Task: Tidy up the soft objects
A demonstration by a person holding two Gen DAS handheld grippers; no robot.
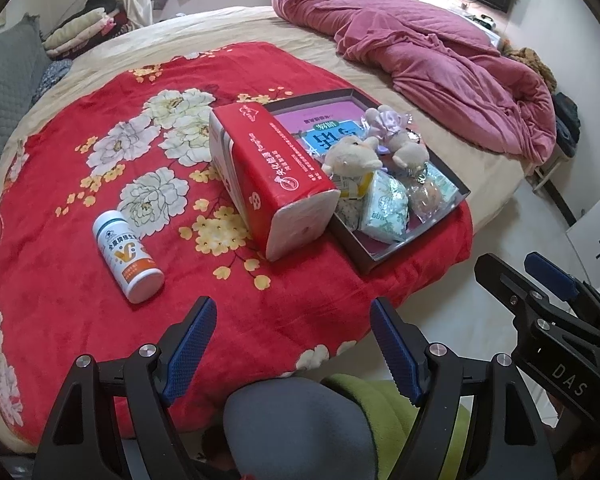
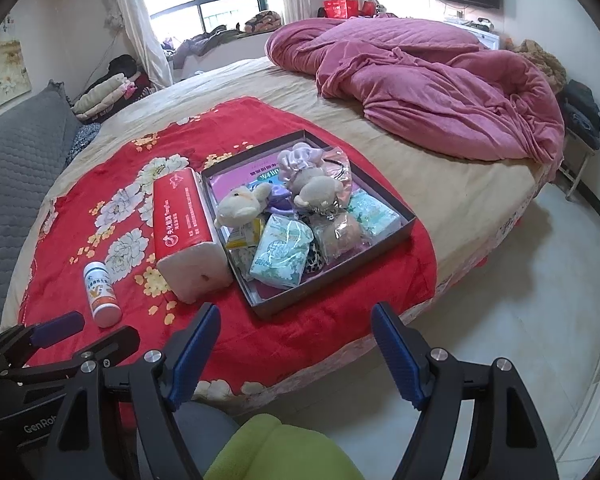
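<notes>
A dark shallow box lies on the red floral blanket. It holds a cream plush toy, a second plush, a purple scrunchie, tissue packets and a bagged bun. A red tissue pack lies beside the box. My left gripper and right gripper are open and empty, held back over the bed's near edge.
A white pill bottle lies left of the tissue pack. A crumpled pink duvet covers the far right of the bed. Grey and green cloth shows below the grippers. Floor lies right.
</notes>
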